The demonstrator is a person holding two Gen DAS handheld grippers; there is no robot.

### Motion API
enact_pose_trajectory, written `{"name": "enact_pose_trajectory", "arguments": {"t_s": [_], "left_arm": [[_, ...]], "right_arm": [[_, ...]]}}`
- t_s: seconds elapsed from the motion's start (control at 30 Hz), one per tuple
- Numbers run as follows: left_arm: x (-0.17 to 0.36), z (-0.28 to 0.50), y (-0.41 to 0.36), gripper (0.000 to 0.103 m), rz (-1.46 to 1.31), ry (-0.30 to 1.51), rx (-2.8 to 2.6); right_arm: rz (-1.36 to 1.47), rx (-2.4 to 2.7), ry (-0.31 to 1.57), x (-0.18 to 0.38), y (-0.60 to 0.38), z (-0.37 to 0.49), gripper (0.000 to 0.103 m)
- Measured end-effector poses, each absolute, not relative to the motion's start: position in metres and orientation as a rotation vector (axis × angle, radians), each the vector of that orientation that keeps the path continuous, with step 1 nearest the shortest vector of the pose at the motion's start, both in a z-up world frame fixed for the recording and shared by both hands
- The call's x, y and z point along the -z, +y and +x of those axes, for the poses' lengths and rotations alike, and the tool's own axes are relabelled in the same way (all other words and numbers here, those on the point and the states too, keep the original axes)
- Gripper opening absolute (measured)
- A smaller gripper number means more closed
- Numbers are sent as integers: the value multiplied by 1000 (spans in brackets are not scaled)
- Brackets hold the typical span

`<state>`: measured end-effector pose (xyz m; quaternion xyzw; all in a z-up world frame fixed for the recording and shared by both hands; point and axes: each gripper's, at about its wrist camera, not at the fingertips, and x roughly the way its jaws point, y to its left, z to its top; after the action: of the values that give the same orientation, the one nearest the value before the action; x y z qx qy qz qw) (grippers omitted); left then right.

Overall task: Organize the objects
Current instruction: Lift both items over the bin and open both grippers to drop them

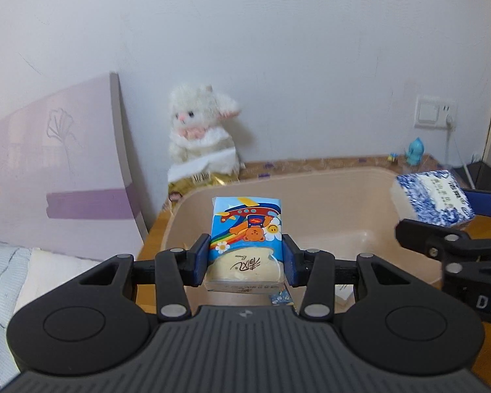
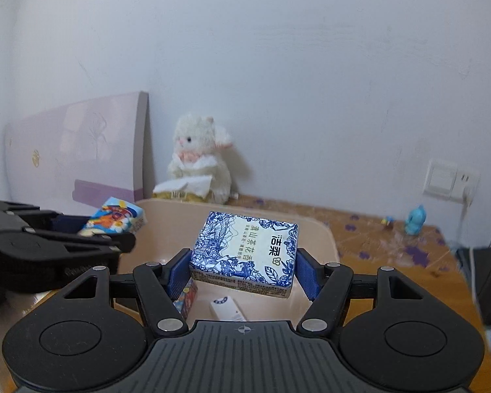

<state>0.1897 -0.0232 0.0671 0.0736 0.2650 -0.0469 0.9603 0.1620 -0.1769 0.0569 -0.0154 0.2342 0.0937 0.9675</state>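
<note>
Left wrist view. A small tissue pack is clamped between the blue ribbed pads of the left gripper. Its glossy plastic wrap is printed with a cartoon bear, a red plane, a rainbow and daisies, seen upside down; the lower part is cream with script. The pack is held above a beige plastic basin, smooth-walled with rounded corners, lying just ahead of the claw. Off to the right, the right gripper is seen side-on, closed on a blue-and-white pack.

A fluffy white plush toy is seated beyond the basin, ahead and to the left, against the wall.

Right wrist view. The blue-and-white pack is pinched at both ends by the right gripper. It is a soft rectangular block, wrapped in film with porcelain-style floral printing and a pale centre panel bearing dark characters. It is held tilted over the basin. A small white item and a patterned pack are seen on the basin floor below the claw. To the left, the left gripper is seen with the cartoon pack in its jaws.
</note>
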Motion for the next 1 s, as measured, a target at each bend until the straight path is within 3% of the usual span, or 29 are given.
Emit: {"name": "enact_pose_trajectory", "arguments": {"t_s": [0.5, 0.6, 0.63, 0.7, 0.87, 1.0], "left_arm": [[-8, 236, -30, 48, 203, 745, 38], [-14, 231, -26, 49, 187, 739, 44], [-17, 230, -25, 52, 186, 733, 44], [-25, 225, -22, 76, 179, 711, 37], [-48, 211, -12, 83, 145, 662, 20], [-61, 197, -2, 90, 111, 643, 16]], "right_arm": [[-102, -165, 645, -9, -161, 205, 65], [-89, -166, 640, -11, -163, 201, 72], [-85, -169, 635, -13, -164, 198, 74], [-85, -168, 621, -19, -165, 193, 81], [-61, -171, 579, -37, -172, 174, 103], [-38, -177, 555, -49, -180, 155, 103]]}}
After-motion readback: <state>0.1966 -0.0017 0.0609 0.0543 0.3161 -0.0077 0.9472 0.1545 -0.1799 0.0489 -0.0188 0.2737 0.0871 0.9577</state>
